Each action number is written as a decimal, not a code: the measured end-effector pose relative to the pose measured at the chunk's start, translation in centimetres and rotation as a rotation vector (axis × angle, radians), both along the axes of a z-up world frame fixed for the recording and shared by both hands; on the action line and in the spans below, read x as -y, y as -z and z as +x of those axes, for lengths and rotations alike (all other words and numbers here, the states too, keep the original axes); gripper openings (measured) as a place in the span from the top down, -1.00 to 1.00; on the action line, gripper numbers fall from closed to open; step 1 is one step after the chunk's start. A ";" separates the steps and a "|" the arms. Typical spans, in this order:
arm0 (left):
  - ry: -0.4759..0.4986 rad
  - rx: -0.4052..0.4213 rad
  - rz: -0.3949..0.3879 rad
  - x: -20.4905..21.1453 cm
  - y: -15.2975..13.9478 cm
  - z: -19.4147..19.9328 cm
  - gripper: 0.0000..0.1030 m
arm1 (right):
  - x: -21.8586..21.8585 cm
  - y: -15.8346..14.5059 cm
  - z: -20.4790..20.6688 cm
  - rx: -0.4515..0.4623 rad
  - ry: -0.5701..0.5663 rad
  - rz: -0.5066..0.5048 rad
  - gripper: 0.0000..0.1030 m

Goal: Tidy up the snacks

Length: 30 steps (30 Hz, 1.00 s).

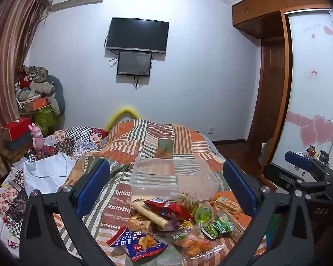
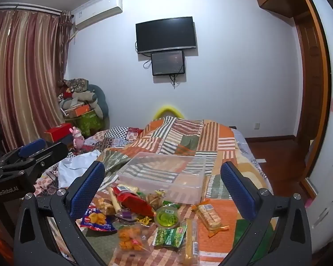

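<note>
Left gripper (image 1: 166,186): jaws spread wide, nothing between the blue pads, held above the near edge of the snack pile. Right gripper (image 2: 162,184): likewise released and empty, at the same height, just right of the left one.

The snacks lie in a loose heap on a patchwork quilt (image 1: 157,139) of orange, green and white striped squares. At the far side of the heap stands a clear plastic storage box (image 1: 174,178), rectangular, without lid, with nothing visible inside; the nearest packets touch its near wall.

Pile contents:
- red crinkled snack bag (image 2: 134,201), lying across a long pale wafer stick (image 1: 148,214);
- round green jelly cup (image 2: 167,217), lid up, near the centre;
- green pea packet (image 2: 169,236), just near of the cup;
- clear bag of orange fried pieces (image 2: 128,239), near left;
- blue chip packet (image 1: 142,245), at the near left edge;
- clear-wrapped biscuit pack (image 2: 209,215), on the right, apart from the heap.
</note>
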<state>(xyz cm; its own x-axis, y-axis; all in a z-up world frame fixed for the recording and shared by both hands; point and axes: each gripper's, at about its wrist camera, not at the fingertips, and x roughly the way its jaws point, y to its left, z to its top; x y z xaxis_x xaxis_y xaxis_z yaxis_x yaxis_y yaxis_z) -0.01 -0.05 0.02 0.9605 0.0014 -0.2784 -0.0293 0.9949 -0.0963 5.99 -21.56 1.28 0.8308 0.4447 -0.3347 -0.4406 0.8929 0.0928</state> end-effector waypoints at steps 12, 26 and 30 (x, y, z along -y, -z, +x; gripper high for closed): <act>0.003 -0.006 -0.014 -0.2 0.2 0.1 -1.00 | -0.2 -0.1 -0.2 0.003 -0.001 0.000 -1.00; -0.005 -0.004 -0.014 -0.3 0.5 0.0 -1.00 | 0.1 -0.9 -0.6 0.004 -0.004 0.011 -1.00; -0.004 -0.005 -0.014 -0.3 0.5 0.0 -1.00 | 0.1 -1.3 -0.7 0.005 -0.004 0.011 -1.00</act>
<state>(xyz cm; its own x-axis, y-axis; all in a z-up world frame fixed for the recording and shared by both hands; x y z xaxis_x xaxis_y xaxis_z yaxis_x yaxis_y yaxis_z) 0.02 0.24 -0.53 0.9591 0.0011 -0.2830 -0.0337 0.9933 -0.1105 5.31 -21.61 2.58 0.8306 0.4516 -0.3257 -0.4446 0.8901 0.1004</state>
